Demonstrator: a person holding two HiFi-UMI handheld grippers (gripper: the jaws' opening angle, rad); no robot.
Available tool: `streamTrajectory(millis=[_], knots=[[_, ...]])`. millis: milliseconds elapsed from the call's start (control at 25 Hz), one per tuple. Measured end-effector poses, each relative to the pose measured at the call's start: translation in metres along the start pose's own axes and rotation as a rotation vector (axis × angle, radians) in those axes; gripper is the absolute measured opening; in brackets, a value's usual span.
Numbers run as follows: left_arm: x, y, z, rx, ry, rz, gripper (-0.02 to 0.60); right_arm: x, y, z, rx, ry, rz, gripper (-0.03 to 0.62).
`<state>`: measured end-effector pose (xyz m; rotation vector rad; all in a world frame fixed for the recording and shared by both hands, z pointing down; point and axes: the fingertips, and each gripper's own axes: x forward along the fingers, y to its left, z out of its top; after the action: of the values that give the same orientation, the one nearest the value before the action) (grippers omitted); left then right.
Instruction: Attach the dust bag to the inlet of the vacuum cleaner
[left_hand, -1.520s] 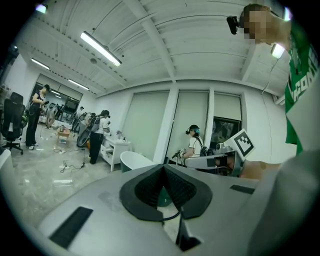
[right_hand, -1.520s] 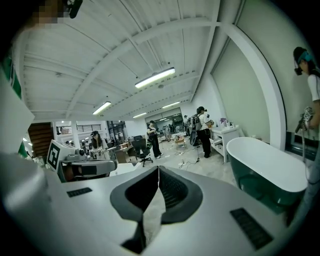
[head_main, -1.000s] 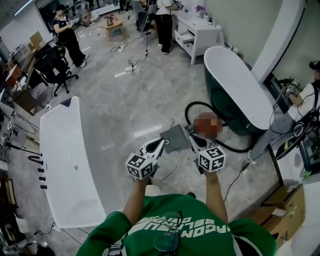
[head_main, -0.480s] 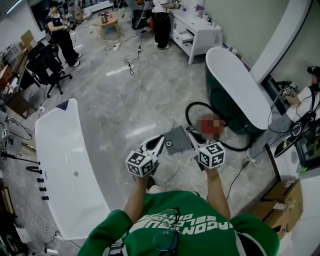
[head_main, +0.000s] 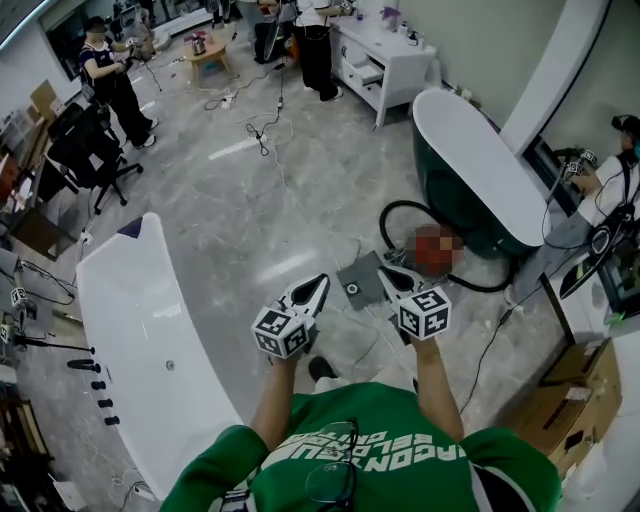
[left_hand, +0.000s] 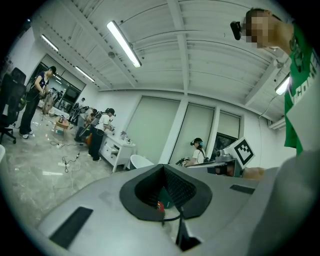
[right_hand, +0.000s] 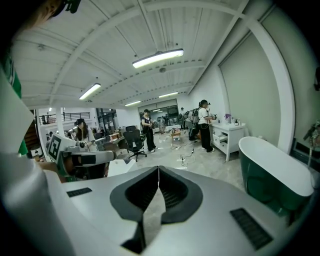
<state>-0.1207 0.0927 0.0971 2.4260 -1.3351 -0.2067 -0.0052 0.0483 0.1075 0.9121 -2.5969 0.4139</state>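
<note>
Fingers (head_main: 398, 285) of right gripper (head_main: 383, 268) pinch the flat grey, round-holed dust bag (head_main: 362, 272).

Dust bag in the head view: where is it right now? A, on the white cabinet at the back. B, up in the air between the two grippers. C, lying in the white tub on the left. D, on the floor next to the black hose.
B: the dust bag hangs above the floor between the left gripper and the right gripper, its right edge at the right gripper's closed tips.
</note>
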Motion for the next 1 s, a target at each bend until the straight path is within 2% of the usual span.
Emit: streamTrajectory(millis=[200,520,1000], knots=[[-0.008,0.018,0.004,-0.016,-0.004,0.000,0.005,0.011,0.013,-0.008,0.003,0.034,-0.003,0.009],[-0.002,0.026,0.008,-0.028,-0.024,-0.019,0.005,0.022,0.010,-0.003,-0.005,0.041,-0.015,0.009],[0.007,0.029,0.018,0.006,-0.013,-0.041,0.005,0.036,0.006,0.003,0.006,0.019,-0.010,0.009]])
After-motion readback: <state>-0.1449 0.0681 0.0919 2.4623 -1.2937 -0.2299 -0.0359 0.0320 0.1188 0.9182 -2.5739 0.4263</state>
